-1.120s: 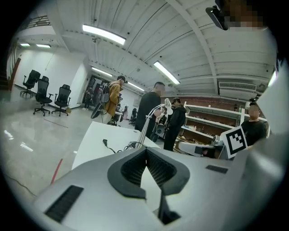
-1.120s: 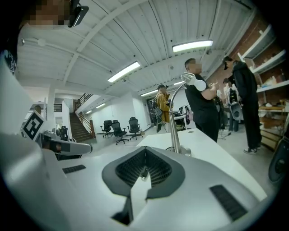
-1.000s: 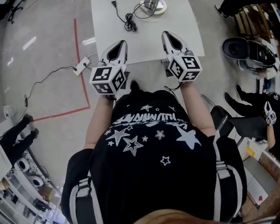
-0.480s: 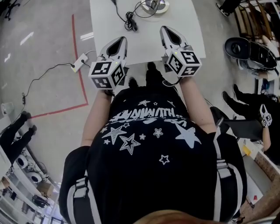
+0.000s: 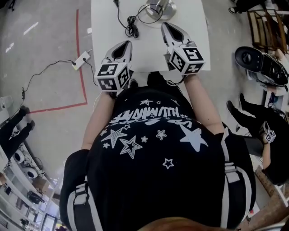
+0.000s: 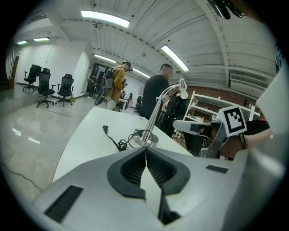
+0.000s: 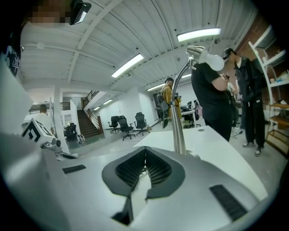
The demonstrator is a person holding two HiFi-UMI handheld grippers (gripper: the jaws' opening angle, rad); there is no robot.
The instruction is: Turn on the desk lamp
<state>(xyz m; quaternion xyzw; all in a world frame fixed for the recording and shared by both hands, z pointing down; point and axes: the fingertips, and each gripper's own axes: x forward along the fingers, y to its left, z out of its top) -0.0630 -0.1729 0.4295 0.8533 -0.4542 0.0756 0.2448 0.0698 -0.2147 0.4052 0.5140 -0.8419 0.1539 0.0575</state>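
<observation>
Nearest: left gripper [image 5: 125, 44] over the white table's [image 5: 104, 31] near edge, jaws pressed together, nothing in them. Right gripper [image 5: 166, 27] a bit further in, jaws also together and empty. Desk lamp [image 5: 159, 6] stands at 12 o'clock, near the far edge, just beyond the right gripper. Its coiled cord [image 5: 132, 23] lies at 8 o'clock of the base. The plug [image 5: 116, 3] looks loose on the table; the power strip [image 5: 81, 68] is on the floor at 9 o'clock.

Risks:
- Closed tips jabbing the thin pole could tip or slide the lamp.
- Left gripper could snag the cord and drag the base.
- Plug apparently unconnected, so the switch may do nothing.
- Switch location not visible.
</observation>
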